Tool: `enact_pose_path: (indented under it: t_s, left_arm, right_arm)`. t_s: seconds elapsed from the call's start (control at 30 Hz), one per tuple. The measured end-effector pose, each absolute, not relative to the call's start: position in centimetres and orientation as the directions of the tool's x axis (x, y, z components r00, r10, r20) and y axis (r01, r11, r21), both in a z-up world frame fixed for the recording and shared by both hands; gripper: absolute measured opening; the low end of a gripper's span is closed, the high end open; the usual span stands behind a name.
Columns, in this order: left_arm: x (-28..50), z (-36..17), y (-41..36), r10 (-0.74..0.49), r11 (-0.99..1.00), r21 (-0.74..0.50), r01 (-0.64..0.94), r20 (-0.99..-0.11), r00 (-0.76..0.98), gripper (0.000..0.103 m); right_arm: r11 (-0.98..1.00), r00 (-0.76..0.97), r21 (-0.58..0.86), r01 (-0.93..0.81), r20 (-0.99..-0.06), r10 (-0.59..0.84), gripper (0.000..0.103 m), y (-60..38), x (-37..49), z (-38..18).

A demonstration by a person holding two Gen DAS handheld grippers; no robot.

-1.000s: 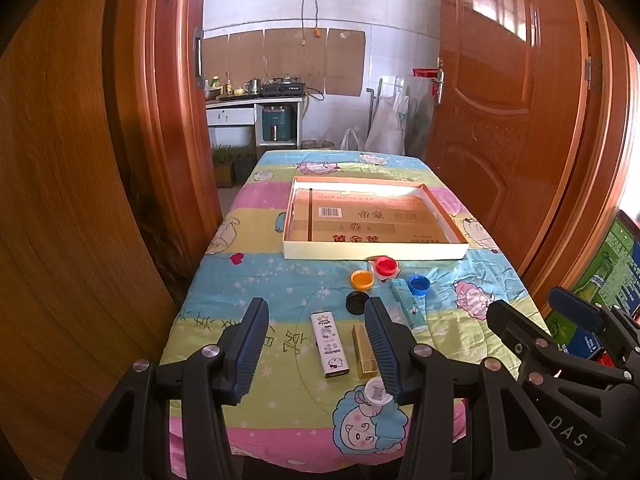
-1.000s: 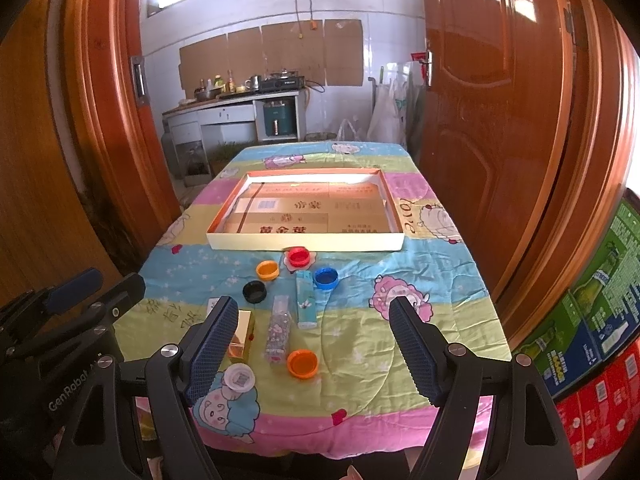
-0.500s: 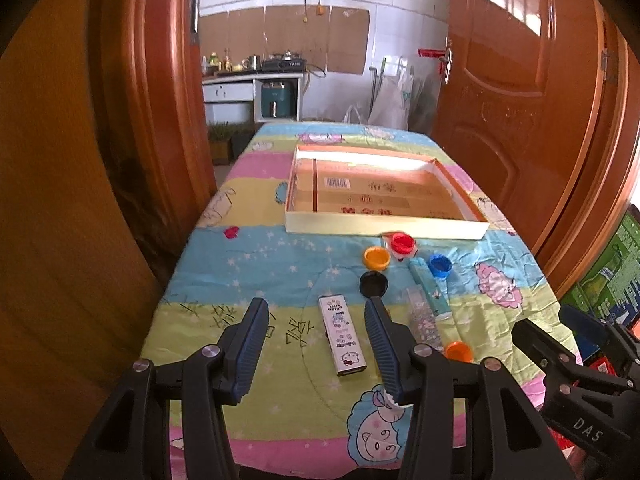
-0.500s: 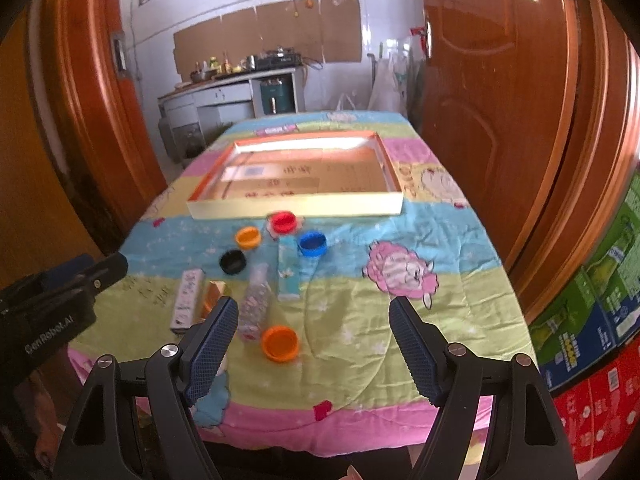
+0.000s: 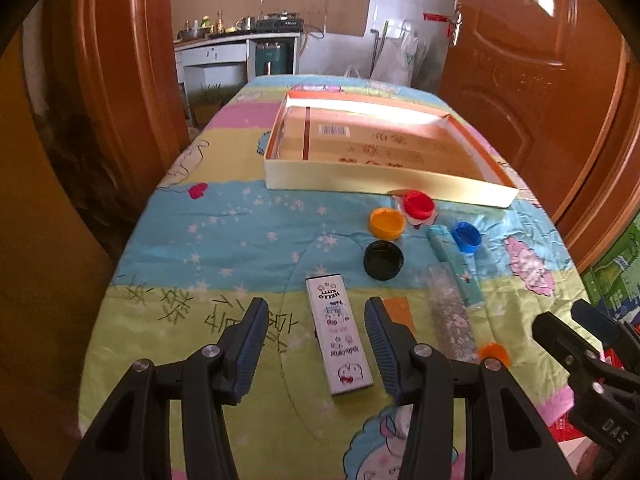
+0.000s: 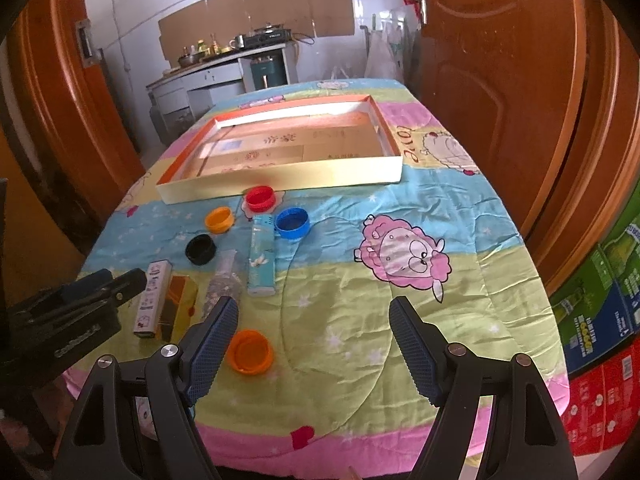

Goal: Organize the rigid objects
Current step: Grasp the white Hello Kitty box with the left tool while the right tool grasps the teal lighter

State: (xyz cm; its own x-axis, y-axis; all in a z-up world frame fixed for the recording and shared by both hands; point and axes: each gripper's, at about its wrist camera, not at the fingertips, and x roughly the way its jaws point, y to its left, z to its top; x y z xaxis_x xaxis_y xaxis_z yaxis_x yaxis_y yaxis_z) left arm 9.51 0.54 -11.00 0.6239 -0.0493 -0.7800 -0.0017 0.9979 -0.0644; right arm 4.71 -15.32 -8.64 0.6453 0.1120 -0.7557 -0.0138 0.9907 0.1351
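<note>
Lying loose on the patterned tablecloth [image 6: 460, 320], the rigid items sit in a cluster short of the shallow cardboard tray [image 5: 384, 184], none inside it. Nearest the tray's front wall: red cap [image 6: 260, 199], w/ an orange cap [image 6: 219, 219] to its left and a blue cap [image 6: 292, 223] to its right. A black cap [image 6: 200, 249] lies nearer the table's front edge than the orange one. A light-blue lighter [image 6: 261, 258] runs lengthwise just beside the blue cap; a clear tube w/ speckled contents [image 6: 224, 282] lies just left of the lighter. Left again: a small gold box [image 6: 180, 308] and a white Hello Kitty box [image 5: 339, 342], side by side (touching or not, cannot tell). A second, larger orange cap [image 6: 250, 351] sits apart, close to the front edge.

Left gripper [image 5: 316, 344]: jaws wide apart, nothing between the pads, straddling the Hello Kitty box from above the cloth. Right gripper [image 6: 314, 344]: jaws wider still, holding nothing, its left finger [image 6: 210, 346] just beside the larger orange cap.

Surroundings: wooden doors [image 6: 500, 60] both sides, kitchen counter [image 5: 236, 40] beyond the table's far end, printed cartons [image 6: 600, 312] on the floor at right.
</note>
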Motion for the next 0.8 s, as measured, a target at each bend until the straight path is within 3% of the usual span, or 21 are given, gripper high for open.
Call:
enact_pose_path:
  t_s: [0.53,0.67,0.8]
  left_arm:
    - [10.4,-13.5,0.7,-0.060,0.996,-0.092,-0.022,-0.796,0.603,0.045]
    - [10.3,-13.5,-0.1,0.009,1.000,0.021,0.013,-0.804,0.595,0.026]
    - [10.7,-13.4,0.8,-0.042,0.999,-0.032,0.028,-0.805,0.592,0.026]
  right_arm:
    - [0.985,0.597,0.168,-0.045,-0.786,0.162,0.079,-15.5,7.9,-10.5]
    - [0.979,0.587,0.191,-0.070,-0.786,0.195,0.079,-15.1,8.9,-10.9]
    - [0.967,0.580,0.241,-0.079,-0.778,0.241,0.064,-14.7,9.9,-10.9]
